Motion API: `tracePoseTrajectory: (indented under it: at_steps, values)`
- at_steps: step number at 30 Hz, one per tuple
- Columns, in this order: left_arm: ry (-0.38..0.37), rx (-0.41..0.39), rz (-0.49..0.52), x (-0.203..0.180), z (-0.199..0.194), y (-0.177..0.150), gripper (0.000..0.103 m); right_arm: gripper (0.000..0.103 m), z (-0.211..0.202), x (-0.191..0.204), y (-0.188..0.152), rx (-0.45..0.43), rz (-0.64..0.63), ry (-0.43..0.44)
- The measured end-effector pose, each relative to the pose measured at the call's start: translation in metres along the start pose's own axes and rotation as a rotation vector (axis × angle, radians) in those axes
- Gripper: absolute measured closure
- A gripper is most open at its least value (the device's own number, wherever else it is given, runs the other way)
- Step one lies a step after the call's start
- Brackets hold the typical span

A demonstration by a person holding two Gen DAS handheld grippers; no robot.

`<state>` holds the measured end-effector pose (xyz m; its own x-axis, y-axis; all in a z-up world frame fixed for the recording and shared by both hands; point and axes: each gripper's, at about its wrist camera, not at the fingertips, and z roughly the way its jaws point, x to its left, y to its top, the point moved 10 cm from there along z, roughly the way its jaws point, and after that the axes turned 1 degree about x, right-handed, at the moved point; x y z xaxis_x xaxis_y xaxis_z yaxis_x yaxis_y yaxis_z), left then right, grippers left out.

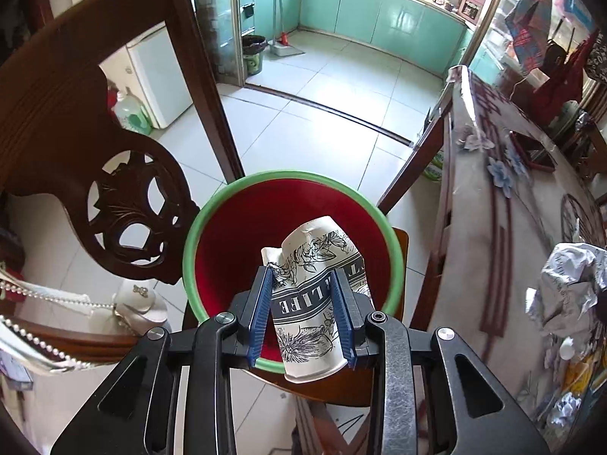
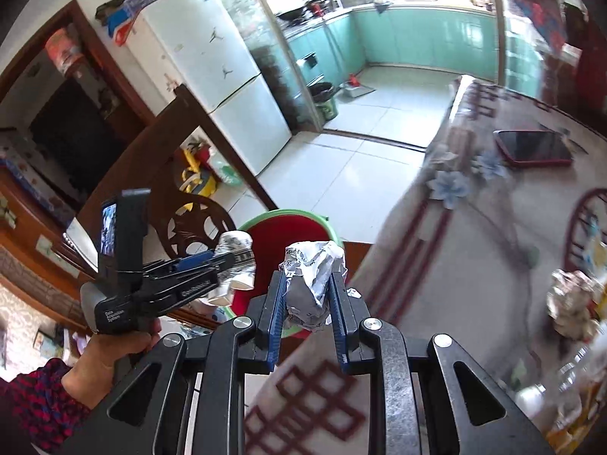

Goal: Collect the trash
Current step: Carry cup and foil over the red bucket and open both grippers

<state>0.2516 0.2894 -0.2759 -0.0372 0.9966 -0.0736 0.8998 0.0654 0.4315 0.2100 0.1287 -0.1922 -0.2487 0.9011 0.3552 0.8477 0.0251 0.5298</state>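
Observation:
My left gripper (image 1: 305,303) is shut on a crumpled paper cup (image 1: 318,276) with black flower print, held right over the red bin with a green rim (image 1: 197,235) that stands on a chair seat. In the right wrist view the left gripper (image 2: 224,265) and cup (image 2: 237,261) hang at the bin's (image 2: 280,216) left edge. My right gripper (image 2: 309,292) is shut on a crumpled paper ball (image 2: 313,276), above the table edge beside the bin.
A carved wooden chair back (image 1: 114,197) stands left of the bin. The table (image 1: 493,227) with a patterned cloth is on the right and carries more crumpled paper (image 1: 573,284), a red phone (image 2: 533,148) and bottles. Tiled floor and a kitchen lie beyond.

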Motion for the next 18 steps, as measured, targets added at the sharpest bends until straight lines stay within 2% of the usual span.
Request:
tracePoseTrajectory:
  at_steps: [5, 8, 12, 18]
  values:
    - [0.012, 0.039, -0.002, 0.007, 0.028, -0.005, 0.073, 0.083, 0.047, 0.014, 0.01, 0.039, -0.003, 0.059]
    - [-0.007, 0.068, -0.025, 0.009, 0.042, -0.011, 0.073, 0.083, 0.065, 0.017, 0.021, 0.037, 0.025, 0.088]
    - [-0.015, 0.078, -0.035, 0.011, 0.051, -0.014, 0.072, 0.082, 0.08, 0.022, 0.034, 0.037, -0.001, 0.072]
    - [-0.007, 0.085, -0.061, 0.017, 0.06, -0.017, 0.072, 0.077, 0.092, 0.028, 0.037, 0.037, -0.002, 0.084]
